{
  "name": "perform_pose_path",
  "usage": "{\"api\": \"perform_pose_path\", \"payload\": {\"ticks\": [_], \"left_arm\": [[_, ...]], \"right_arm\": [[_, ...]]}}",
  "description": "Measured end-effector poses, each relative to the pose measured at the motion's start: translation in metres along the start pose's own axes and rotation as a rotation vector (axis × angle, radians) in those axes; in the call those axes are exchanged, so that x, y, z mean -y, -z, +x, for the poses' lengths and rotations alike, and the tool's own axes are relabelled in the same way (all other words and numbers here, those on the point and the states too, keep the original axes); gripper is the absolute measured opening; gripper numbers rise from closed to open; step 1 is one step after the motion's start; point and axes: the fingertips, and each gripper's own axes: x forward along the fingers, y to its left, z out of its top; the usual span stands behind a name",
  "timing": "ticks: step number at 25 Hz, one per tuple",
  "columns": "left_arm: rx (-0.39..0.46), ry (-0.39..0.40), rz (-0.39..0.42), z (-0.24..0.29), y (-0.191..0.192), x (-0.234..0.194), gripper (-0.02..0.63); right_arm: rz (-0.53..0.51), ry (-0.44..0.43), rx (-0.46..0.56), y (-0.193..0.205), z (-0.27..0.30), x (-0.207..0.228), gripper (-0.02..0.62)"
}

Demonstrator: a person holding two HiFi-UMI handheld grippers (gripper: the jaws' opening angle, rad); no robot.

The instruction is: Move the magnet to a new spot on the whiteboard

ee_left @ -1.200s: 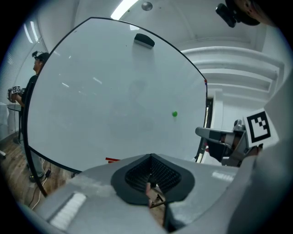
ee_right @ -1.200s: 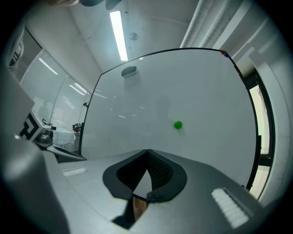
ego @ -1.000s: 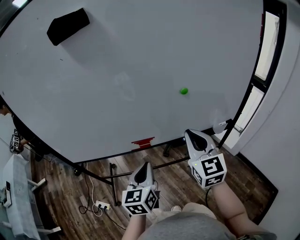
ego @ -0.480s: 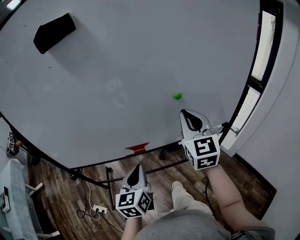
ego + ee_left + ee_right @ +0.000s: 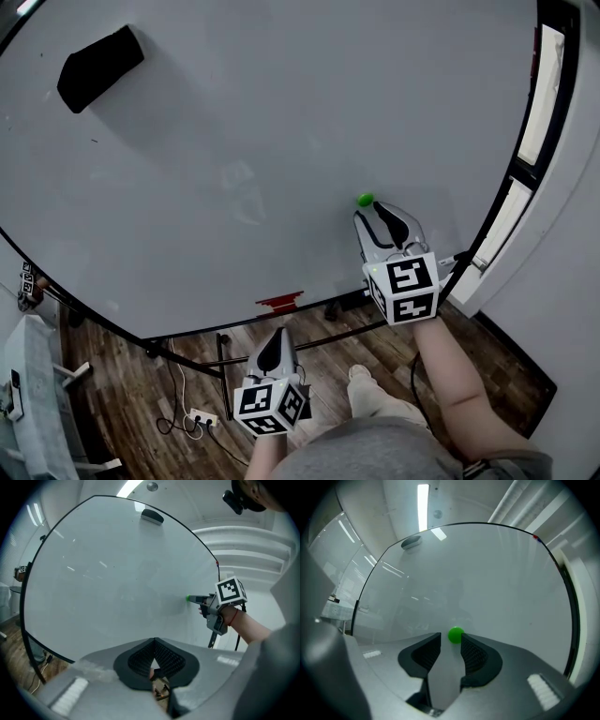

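A small green magnet (image 5: pixel 366 200) sticks to the large whiteboard (image 5: pixel 234 112) low on its right side. My right gripper (image 5: pixel 375 214) points at the board with its tips at the magnet. In the right gripper view the magnet (image 5: pixel 455 635) sits at the mouth of the right gripper (image 5: pixel 451 635), whose jaws have just been opening; a gap shows beside the magnet, so they are open around it. The left gripper view shows the magnet (image 5: pixel 188 598) at the tip of the right gripper (image 5: pixel 194 599). My left gripper (image 5: pixel 277 336) hangs lower, off the board, its jaws (image 5: pixel 153 640) shut and empty.
A black eraser (image 5: pixel 100 55) clings to the board's upper left. A red item (image 5: pixel 280 302) sits at the board's bottom edge. Below are the board's stand legs, a wooden floor and a power strip (image 5: pixel 200 412). A window (image 5: pixel 544 103) runs along the right wall.
My right gripper has moved up to the board until its tips reach the magnet, and its jaws have opened. The left gripper has shifted only slightly.
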Motion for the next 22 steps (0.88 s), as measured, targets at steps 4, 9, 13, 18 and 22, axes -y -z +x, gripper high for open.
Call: {"api": "perform_pose_path", "payload": {"ticks": [4, 9, 13, 18, 22], "left_arm": [[-0.005, -0.013, -0.007, 0.005, 0.002, -0.005, 0.005], [-0.001, -0.025, -0.011, 0.009, 0.002, -0.008, 0.005], [-0.002, -0.028, -0.009, 0.009, 0.002, -0.009, 0.005], [-0.004, -0.035, -0.009, 0.009, 0.002, -0.011, 0.005], [-0.008, -0.030, -0.001, 0.006, 0.003, -0.009, 0.005]], "right_arm": [[0.008, 0.018, 0.015, -0.003, 0.009, 0.006, 0.143], [-0.003, 0.031, 0.012, -0.004, 0.016, 0.007, 0.143], [-0.012, 0.051, 0.009, -0.002, 0.018, 0.009, 0.139], [-0.013, 0.073, 0.016, -0.003, 0.018, 0.010, 0.130], [-0.025, 0.074, 0.007, -0.002, 0.018, 0.010, 0.124]]}}
